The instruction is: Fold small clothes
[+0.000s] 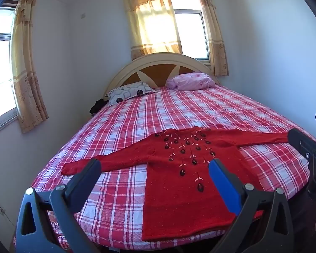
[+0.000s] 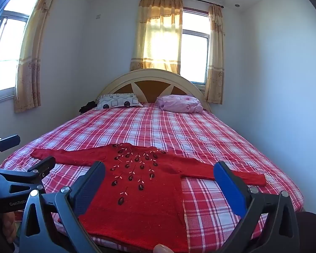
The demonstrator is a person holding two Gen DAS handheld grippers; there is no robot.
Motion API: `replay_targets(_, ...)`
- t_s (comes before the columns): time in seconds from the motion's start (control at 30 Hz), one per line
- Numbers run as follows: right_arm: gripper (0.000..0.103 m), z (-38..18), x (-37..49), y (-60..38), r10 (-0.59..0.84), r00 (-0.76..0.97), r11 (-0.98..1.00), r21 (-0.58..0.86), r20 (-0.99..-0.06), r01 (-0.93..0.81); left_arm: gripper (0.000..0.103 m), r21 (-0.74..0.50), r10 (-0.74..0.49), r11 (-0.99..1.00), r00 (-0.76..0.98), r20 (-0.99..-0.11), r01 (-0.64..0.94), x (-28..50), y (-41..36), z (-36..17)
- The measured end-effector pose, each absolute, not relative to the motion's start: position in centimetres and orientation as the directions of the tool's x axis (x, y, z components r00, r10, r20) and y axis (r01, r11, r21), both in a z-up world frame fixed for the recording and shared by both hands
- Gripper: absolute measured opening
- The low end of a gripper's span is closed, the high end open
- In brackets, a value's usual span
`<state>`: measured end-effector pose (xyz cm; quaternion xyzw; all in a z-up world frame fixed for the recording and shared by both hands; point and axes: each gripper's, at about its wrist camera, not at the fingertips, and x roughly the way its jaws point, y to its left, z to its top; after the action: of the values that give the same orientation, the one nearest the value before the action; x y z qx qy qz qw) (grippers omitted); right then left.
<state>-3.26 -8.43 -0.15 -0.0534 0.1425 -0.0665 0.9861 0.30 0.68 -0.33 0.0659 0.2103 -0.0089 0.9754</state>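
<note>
Both tools, left (image 1: 153,168) and right (image 2: 160,171), hover wide apart, holding nothing; sweater (image 1: 185,168) lies flat, face up, sleeves spread, hem at bed (image 1: 137,113) foot edge. Spread likely readies sleeves for folding; no fold made yet.

White-walled bedroom w/ a big bed (image 2: 158,126) in red/white plaid sheet. Arched cream headboard (image 2: 151,84) at far end, brown panels inside. 2 pillows: patterned one (image 2: 118,102) far left, pink one (image 2: 180,103) far right. Yellow curtains (image 2: 158,33) over the far window, sun glowing thru; another window (image 2: 4,52) on left wall.
</note>
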Motion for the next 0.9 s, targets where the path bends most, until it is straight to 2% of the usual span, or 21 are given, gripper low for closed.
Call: replay_targets(0.9, 0.102, -1.3, -2.2, -9.2, -0.166, 0.945, 0.982, -0.134, -0.282, 0.133, 0.103, 0.135, 0.016, 0.99, 0.903, -0.429, 0.046, 0.7, 0.4, -1.4)
